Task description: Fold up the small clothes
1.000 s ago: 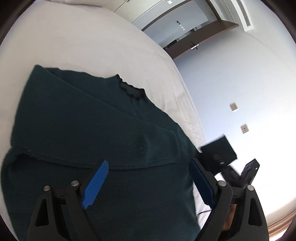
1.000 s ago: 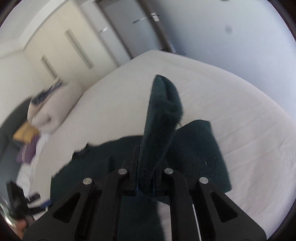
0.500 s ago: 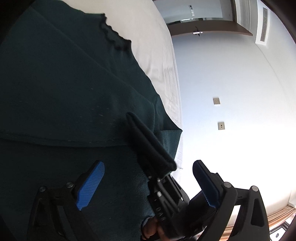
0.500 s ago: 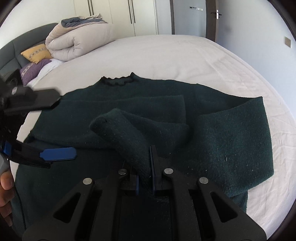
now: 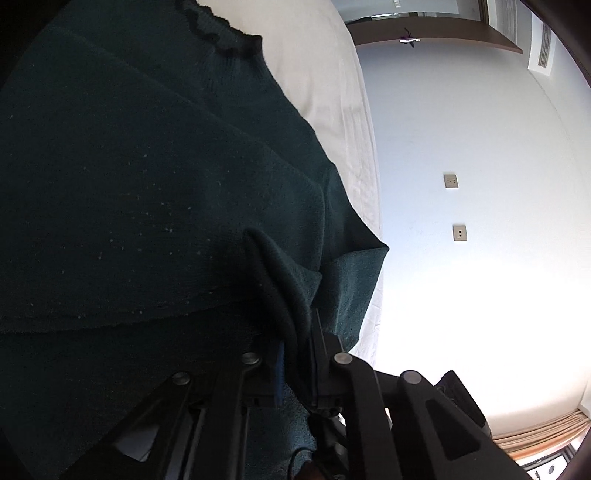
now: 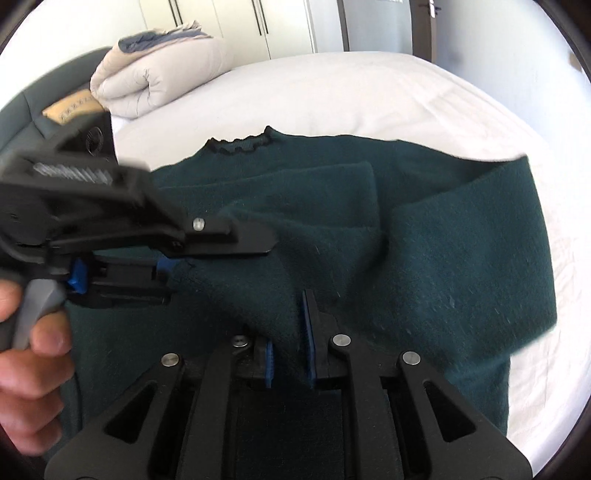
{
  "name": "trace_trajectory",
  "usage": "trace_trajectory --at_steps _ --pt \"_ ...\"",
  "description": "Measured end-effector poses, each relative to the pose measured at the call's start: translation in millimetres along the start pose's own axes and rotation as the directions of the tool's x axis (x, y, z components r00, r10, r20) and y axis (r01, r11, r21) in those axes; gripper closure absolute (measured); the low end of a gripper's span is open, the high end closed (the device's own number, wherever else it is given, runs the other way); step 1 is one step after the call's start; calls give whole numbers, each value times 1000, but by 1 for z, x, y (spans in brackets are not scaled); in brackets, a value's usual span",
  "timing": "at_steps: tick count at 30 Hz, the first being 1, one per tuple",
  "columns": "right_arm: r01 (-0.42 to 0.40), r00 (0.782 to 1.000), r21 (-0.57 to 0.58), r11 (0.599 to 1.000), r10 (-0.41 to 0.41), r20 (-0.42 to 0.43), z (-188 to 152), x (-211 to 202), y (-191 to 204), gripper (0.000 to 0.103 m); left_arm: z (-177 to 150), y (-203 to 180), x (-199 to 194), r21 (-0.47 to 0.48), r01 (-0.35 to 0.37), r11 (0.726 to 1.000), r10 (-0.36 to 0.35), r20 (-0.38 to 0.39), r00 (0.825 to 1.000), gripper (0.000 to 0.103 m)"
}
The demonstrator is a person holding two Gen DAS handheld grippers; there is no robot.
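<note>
A dark green knit sweater (image 6: pixel 443 240) lies spread on the white bed (image 6: pixel 351 85), its ruffled collar (image 6: pixel 240 144) at the far side. One sleeve (image 6: pixel 251 295) is folded across the body. My left gripper (image 5: pixel 295 354) is shut on the sleeve's cuff end (image 5: pixel 280 280); it also shows in the right wrist view (image 6: pixel 173 273), coming in from the left. My right gripper (image 6: pixel 288 350) still has the sleeve between its blue pads, with the jaws slightly parted.
A rolled beige duvet (image 6: pixel 155 77) and a yellow pillow (image 6: pixel 70 109) lie at the head of the bed. Wardrobe doors (image 6: pixel 236 22) stand behind. A wall with sockets (image 5: pixel 450 181) runs along the bed's right edge.
My left gripper has closed from wide open onto the sleeve cuff held by the right gripper. The right gripper brought the sleeve down over the body and its jaws have parted a little.
</note>
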State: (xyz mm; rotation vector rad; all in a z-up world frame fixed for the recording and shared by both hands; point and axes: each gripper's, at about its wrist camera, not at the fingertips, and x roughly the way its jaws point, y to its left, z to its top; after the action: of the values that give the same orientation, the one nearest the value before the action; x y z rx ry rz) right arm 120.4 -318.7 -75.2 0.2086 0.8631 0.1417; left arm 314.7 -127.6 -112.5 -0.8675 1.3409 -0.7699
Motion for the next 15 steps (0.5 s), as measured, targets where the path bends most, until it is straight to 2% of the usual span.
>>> trace_trajectory --at_steps 1,2,3,5,8,12,13,14,15 --pt "-26 1000 36 999 26 2 -3 -6 -8 83 0 -2 -2 14 -9 1000 9 7 1000 96" --pt "-52 999 73 996 51 9 -6 -12 -16 74 0 -5 -3 24 -10 1000 9 14 1000 96" --pt "-79 997 122 989 77 22 -11 -17 -25 58 -1 -7 -4 29 -6 1000 6 17 1000 96" --pt "-102 994 234 967 90 64 -21 -27 -44 42 -4 -15 -7 47 -8 999 7 29 1000 96" --pt "-177 984 332 926 154 95 -24 -36 -62 42 -1 -29 -20 94 -28 995 22 62 998 97" --pt "-306 952 487 818 253 174 -37 -48 -99 42 6 -40 -53 136 -54 989 37 126 991 97" --pt "-345 939 538 769 282 200 -45 -53 -112 41 9 -42 -61 145 -62 987 41 142 989 97" --pt "-389 921 600 699 313 232 -53 -51 -125 37 11 -44 -69 153 -67 986 43 158 987 97" --pt "-413 910 630 657 328 254 -58 -50 -132 34 13 -45 -76 155 -71 985 44 169 985 97"
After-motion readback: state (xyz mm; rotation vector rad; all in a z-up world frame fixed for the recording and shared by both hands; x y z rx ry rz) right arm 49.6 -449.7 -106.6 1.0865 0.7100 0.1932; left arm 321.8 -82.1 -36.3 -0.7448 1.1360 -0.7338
